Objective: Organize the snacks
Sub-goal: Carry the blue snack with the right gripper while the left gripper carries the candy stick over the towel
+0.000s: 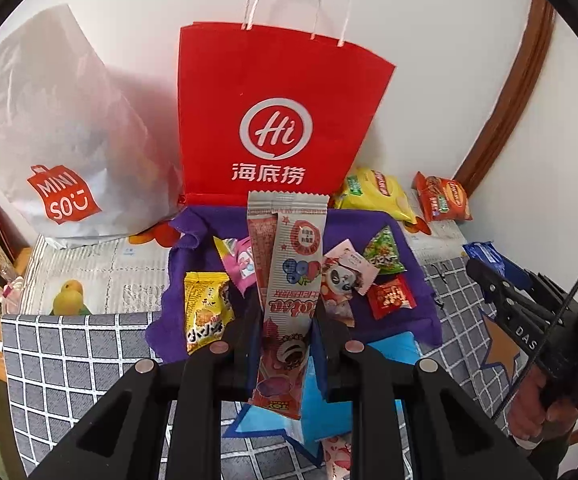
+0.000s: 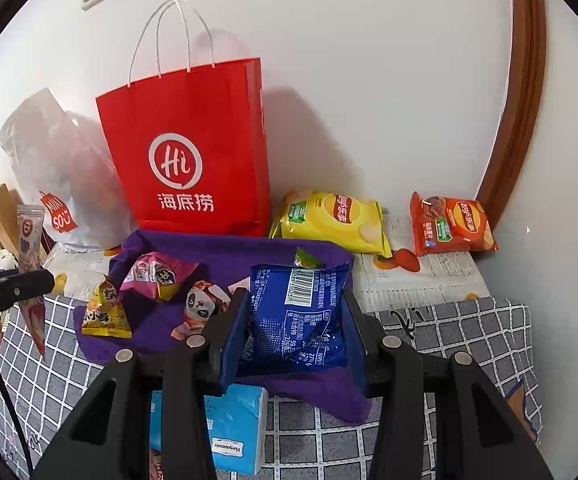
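Holding two snacks at once, the person has a long silver-and-pink snack stick (image 1: 287,292) pinched in the left gripper (image 1: 285,344) and a blue biscuit packet (image 2: 299,316) clamped in the right gripper (image 2: 295,332). The left jaws are closed as far as they go on the lower half of the thin stick, so its upper part stands free above the fingers. The right jaws stand a little apart, because the packet fills the gap between them, and its barcode side faces the camera. Both snacks hang above the purple cloth (image 2: 225,250), where the small ones lie: a yellow packet (image 1: 205,310), a pink one (image 1: 241,264), a panda packet (image 1: 343,280), a green one (image 1: 383,258) and a red one (image 1: 391,298). I think the step in hand is to carry both snacks to the red paper bag (image 1: 281,120), which stands upright against the wall just behind the cloth. To do it well, each snack should go above the rim before the jaws release, because the mouth is high and the handles (image 1: 289,4) stand over it. The stick is long, so it is better to tip it point-down. A yellow chip bag (image 2: 337,220) and an orange chip bag (image 2: 449,226) lie to the right, and a white Miniso bag (image 1: 61,144) leans to the left.
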`<state>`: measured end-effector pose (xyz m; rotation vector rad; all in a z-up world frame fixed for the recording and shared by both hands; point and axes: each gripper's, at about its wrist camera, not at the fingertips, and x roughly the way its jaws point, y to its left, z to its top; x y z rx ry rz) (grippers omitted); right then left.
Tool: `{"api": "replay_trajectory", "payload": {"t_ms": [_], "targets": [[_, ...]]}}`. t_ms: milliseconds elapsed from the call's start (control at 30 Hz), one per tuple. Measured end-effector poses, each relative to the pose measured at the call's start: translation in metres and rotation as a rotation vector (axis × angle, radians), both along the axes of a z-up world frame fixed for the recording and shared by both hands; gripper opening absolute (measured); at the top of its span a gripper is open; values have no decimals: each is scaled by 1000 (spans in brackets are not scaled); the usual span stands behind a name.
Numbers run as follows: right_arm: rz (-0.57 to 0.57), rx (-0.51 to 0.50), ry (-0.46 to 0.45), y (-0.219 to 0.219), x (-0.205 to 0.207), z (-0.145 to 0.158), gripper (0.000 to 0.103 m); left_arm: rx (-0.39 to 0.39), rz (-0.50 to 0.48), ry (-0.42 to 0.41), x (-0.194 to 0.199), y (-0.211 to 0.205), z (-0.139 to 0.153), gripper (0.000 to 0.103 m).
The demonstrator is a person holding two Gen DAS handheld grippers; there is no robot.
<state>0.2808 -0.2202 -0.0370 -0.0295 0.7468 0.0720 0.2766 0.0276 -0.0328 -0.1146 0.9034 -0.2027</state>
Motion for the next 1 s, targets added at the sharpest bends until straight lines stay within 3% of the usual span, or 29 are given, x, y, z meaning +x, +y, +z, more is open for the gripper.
{"api": "replay_trajectory", "payload": {"t_ms": [333, 1000], "targets": [[-2, 37, 41, -5, 27, -29, 44, 14, 6, 42, 41, 0, -29, 21], [59, -1, 158, 6, 85, -96, 44, -28, -60, 131, 107, -40, -76, 21]]}}
